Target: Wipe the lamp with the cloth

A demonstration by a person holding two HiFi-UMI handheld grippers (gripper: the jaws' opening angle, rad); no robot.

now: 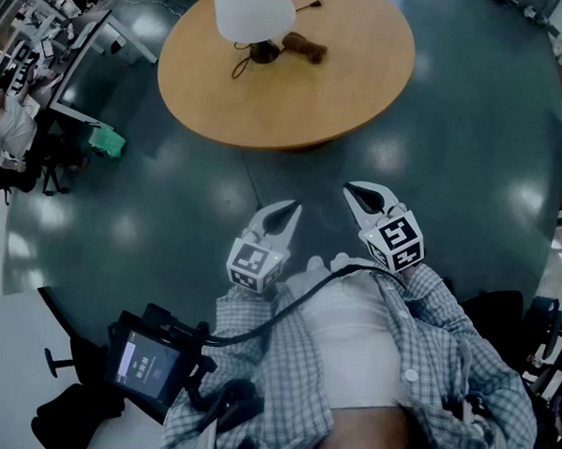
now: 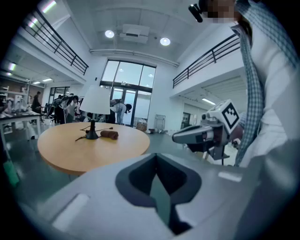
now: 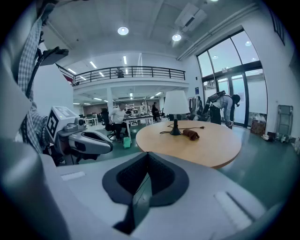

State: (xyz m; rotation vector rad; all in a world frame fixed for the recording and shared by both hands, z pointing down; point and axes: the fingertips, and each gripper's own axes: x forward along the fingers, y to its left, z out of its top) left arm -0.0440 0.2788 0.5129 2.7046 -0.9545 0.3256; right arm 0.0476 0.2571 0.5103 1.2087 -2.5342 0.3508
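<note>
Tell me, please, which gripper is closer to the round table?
The right gripper: in the head view its tip lies further forward than that of the left gripper.

Head view first: the lamp [image 1: 252, 11] loses the top of its shade to the upper edge. That shade covers the stem, so only the dark foot shows. The round table [image 1: 296, 112] is clipped at its far edge too. The brown cloth [image 1: 305, 47] lies near the table's middle by the foot, and whether the two touch can't be told. At lower left the screen [image 1: 142, 366] glows, its print unreadable. In the left gripper view, part of the table's near edge slips behind the left gripper [image 2: 157, 159]. The background people [image 3: 117, 115] are too small to read.
</note>
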